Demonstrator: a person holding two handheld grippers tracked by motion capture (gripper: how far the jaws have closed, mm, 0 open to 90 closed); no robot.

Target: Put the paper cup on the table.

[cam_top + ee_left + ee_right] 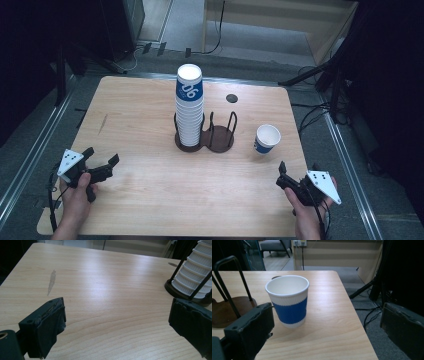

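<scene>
- Table (150, 200): wooden, light grain.
- Stack of cups (189, 107): upright in left bay of dark holder (220, 140), mid-table.
- Single cup (266, 138): upright, right of holder, ahead of right gripper (283, 176).
- Right gripper: jaws spread, empty, apart from cup.
- Left gripper (102, 159): near-left edge, jaws spread, empty.

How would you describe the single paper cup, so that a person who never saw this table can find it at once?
Start at the wooden table and find the dark two-slot cup holder near its middle, where a tall stack of cups fills the left slot. The single paper cup stands upright and apart, right of the holder. It alone stands directly on the tabletop, in front of the right gripper.
</scene>
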